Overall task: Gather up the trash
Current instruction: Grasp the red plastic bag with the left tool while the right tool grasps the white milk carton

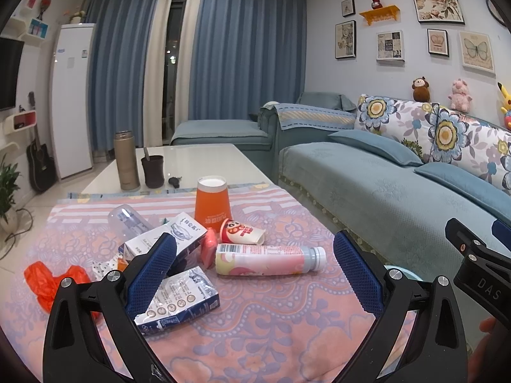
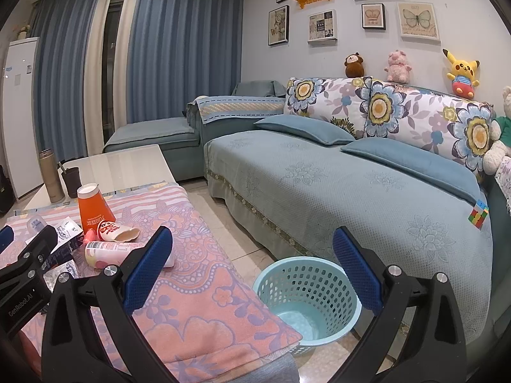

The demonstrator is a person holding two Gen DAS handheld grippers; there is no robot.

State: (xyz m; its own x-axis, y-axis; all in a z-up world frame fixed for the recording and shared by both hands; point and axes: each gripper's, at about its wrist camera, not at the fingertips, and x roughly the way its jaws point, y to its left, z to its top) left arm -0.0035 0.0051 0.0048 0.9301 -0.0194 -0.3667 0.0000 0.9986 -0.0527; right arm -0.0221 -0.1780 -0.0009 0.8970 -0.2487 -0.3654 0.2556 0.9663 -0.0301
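A: Status on the left hand-held gripper [image 1: 255, 274]?
B: Spread wide, holding nothing, above the trash on the desk [image 1: 271, 335]. The pink bottle [image 1: 268, 260] lies on its side between the pads; milk cartons [image 1: 179, 303], an orange cup [image 1: 212, 202] and a red bag [image 1: 48, 282] are nearby.
A: Right one?
B: The right hand-held gripper [image 2: 252, 271] is also spread and holding nothing, over the blue basket [image 2: 306, 300] on the floor beside the sofa [image 2: 351, 185].

My left black plastic claw [image 1: 254, 274] carries blue ribbed pads [image 1: 151, 274] and silver screws. My right black claw [image 2: 252, 271] matches; I read "GenRobot.AI" lettering.
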